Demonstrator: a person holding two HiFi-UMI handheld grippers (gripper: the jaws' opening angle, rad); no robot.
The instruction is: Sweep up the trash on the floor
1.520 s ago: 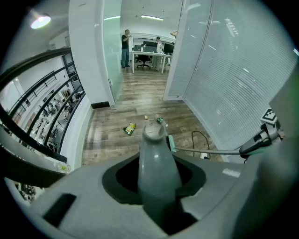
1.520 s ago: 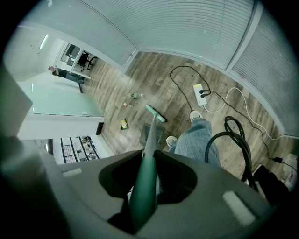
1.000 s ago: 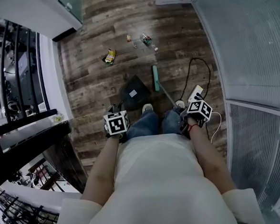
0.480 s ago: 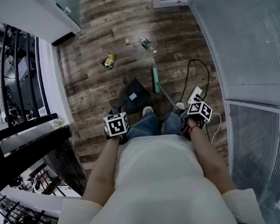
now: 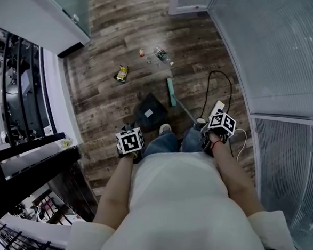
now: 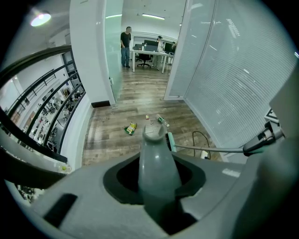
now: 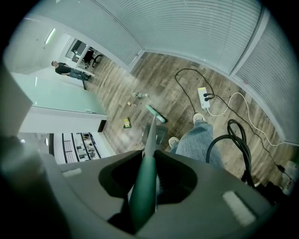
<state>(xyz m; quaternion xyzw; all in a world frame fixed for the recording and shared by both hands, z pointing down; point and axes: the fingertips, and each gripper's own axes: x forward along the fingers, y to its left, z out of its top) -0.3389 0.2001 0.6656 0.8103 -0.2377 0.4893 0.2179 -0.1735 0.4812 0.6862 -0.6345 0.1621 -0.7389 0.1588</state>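
Left gripper (image 6: 155, 181): jaws closed round the grey dustpan handle (image 6: 153, 154), which runs straight out between them.
Right gripper (image 7: 145, 187): clamped on the green broom handle (image 7: 144, 193); the shaft slants down from it to the floor.
Dustpan (image 5: 149, 111): dark, low in front of the person's shoes (image 5: 165, 129). There is a pale square patch on it; I cannot tell whether that is a label or a scrap. Nothing else shows in it.
Broom head (image 5: 171, 92): teal, on the wooden floor (image 5: 110, 100), just beyond the dustpan and to its right.
Trash: all of it lies loose on the floor, past the broom head and apart from it.
Yellow wrapper (image 5: 121, 73): furthest left, well clear of the dustpan.
Bottle (image 5: 162, 55): clear plastic with a green band, on its side; contents cannot be made out. It is the piece nearest the broom head.
Small scraps (image 5: 142, 52): two bits just left of the bottle.
Power strip (image 5: 216, 107): white, by the right foot, with a black cable (image 5: 217, 78) looping away from it along the blind-covered glass wall (image 5: 279, 55).
Far end of the room: people (image 6: 125, 44) standing by desks, seen from the left gripper view.
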